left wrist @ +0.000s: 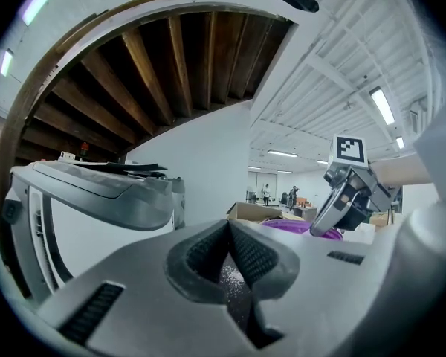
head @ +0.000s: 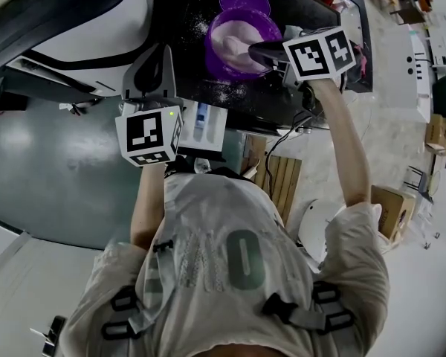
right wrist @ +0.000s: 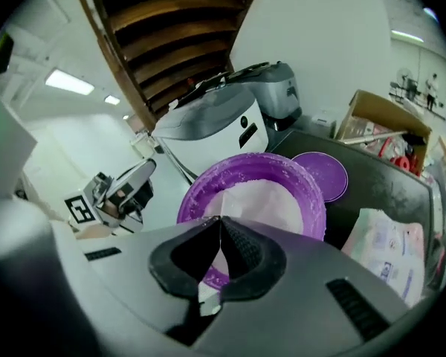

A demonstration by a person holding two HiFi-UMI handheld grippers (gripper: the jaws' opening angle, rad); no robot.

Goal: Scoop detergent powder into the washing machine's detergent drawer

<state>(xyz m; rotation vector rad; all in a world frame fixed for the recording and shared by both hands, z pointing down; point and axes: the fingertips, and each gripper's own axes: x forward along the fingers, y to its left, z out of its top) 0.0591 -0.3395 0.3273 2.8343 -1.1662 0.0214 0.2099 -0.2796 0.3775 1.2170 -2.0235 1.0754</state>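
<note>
Purple tub of detergent powder on the dark counter, directly beneath the right hand-held gripper, pinched on a white piece, probably the scoop. Pressed together and empty: left hand-held gripper. Dig shallow, lift level, carry slowly to the white drawer beside it, without adding to the spilt grains.

Source: ceiling strip lights burn white, high above the purple tub.
Level: my head view is dim and bluish; the black counter left of the tub swallows detail.
Glare: pale sheen on the grey floor, well left of the tub.
Edges: both gripper views bow hard, with black corners.
Focus: the white scoop in my right gripper blurs; the tub beyond looks sharp.
</note>
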